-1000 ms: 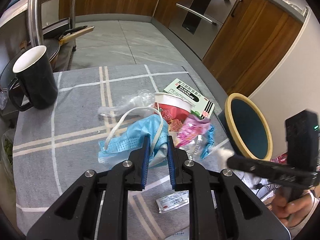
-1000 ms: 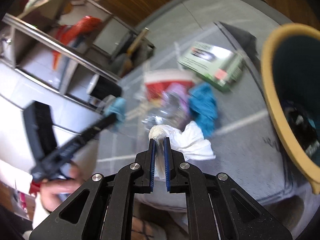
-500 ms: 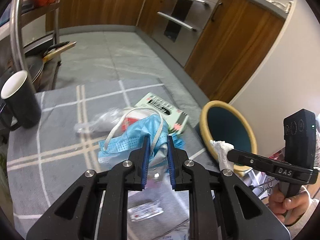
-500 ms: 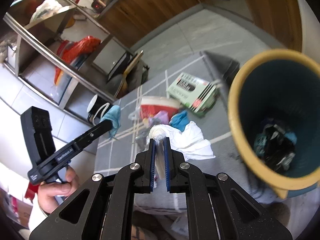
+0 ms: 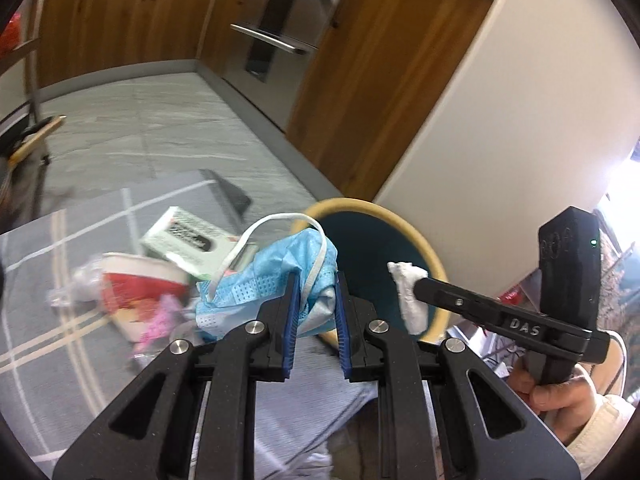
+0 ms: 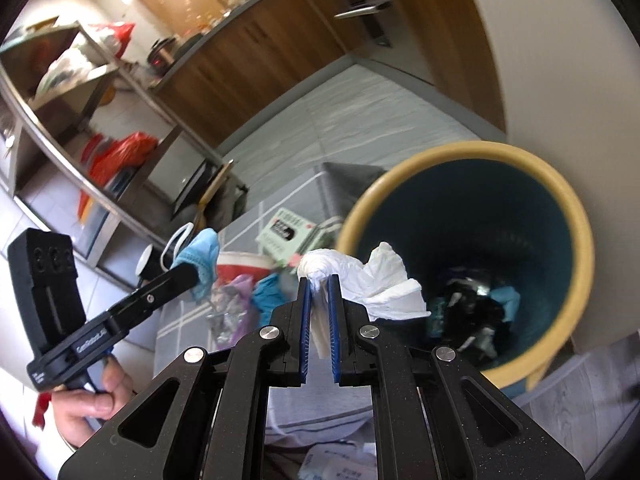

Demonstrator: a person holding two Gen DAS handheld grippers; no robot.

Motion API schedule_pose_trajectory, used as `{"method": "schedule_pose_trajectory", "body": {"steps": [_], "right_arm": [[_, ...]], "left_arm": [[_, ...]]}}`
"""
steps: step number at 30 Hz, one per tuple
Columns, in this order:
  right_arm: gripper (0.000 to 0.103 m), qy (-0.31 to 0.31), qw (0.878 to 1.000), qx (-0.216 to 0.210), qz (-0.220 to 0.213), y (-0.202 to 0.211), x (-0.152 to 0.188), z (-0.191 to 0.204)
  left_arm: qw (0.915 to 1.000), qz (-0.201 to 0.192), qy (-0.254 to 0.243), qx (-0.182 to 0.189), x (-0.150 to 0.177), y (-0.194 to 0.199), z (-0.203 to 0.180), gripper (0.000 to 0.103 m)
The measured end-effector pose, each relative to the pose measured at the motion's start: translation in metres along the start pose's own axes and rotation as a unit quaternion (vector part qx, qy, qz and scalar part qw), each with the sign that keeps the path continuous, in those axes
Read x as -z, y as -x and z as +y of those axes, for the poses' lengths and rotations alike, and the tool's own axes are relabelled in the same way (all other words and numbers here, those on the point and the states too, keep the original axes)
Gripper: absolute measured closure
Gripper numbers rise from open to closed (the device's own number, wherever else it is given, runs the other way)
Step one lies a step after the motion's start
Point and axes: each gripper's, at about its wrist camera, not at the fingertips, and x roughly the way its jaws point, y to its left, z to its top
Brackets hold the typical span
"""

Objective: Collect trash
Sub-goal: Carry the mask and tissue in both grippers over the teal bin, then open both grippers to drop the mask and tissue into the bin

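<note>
Left gripper has its jaws clamped on a blue face mask, white ear loop sticking up, held up in front of the bin. Right gripper is pinched tight on a crumpled white tissue, w/ the tissue hanging at the bin's near rim. Bin's got a tan rim, dark teal inside, some trash at the bottom. Rest of the litter on the grey checked cloth: green box, red cup, pink wrapper
</note>
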Motion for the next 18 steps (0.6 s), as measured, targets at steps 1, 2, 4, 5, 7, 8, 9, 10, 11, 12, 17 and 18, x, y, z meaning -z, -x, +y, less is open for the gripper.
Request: {"method": "schedule_pose_trajectory", "body": {"steps": [1, 2, 4, 5, 7, 8, 9, 10, 11, 12, 17, 18], "right_arm": [[0.093, -0.005, 1.000, 0.003, -0.002, 0.002, 0.000, -0.007], [0.093, -0.010, 1.000, 0.005, -0.003, 0.004, -0.001, -0.012], [0.093, -0.019, 1.000, 0.008, -0.006, 0.007, -0.001, -0.024], [0.093, -0.026, 1.000, 0.008, -0.007, 0.008, -0.002, -0.030], [0.093, -0.037, 0.999, 0.008, -0.011, 0.011, -0.002, -0.039], [0.093, -0.042, 0.999, 0.009, -0.013, 0.012, -0.002, -0.043], [0.093, -0.047, 0.999, 0.010, -0.015, 0.013, -0.002, -0.047], [0.093, -0.051, 0.999, 0.011, -0.015, 0.013, -0.002, -0.050], [0.093, -0.056, 0.998, 0.012, -0.016, 0.014, -0.002, -0.055], [0.093, -0.060, 0.998, 0.014, -0.016, 0.014, -0.001, -0.057], [0.093, -0.073, 0.997, 0.031, -0.008, 0.012, 0.002, -0.071], [0.093, -0.075, 0.997, 0.036, -0.005, 0.012, 0.003, -0.073]], "left_arm": [[1.0000, 0.002, 0.000, 0.008, -0.001, -0.004, -0.004, 0.087], [0.9998, 0.005, 0.000, 0.022, -0.002, -0.010, -0.011, 0.087], [0.9989, 0.011, 0.002, 0.045, -0.004, -0.021, -0.021, 0.087], [0.9981, 0.016, 0.004, 0.060, -0.005, -0.028, -0.026, 0.087], [0.9969, 0.023, 0.007, 0.075, -0.005, -0.040, -0.034, 0.087], [0.9965, 0.028, 0.007, 0.079, -0.004, -0.046, -0.038, 0.087], [0.9960, 0.033, 0.007, 0.083, -0.004, -0.052, -0.041, 0.087], [0.9957, 0.036, 0.008, 0.085, -0.004, -0.056, -0.043, 0.087], [0.9952, 0.041, 0.010, 0.088, -0.004, -0.061, -0.046, 0.087], [0.9947, 0.045, 0.013, 0.091, -0.004, -0.066, -0.046, 0.087], [0.9923, 0.065, 0.027, 0.101, 0.000, -0.092, -0.048, 0.086], [0.9917, 0.069, 0.030, 0.105, 0.001, -0.096, -0.047, 0.086]]}}
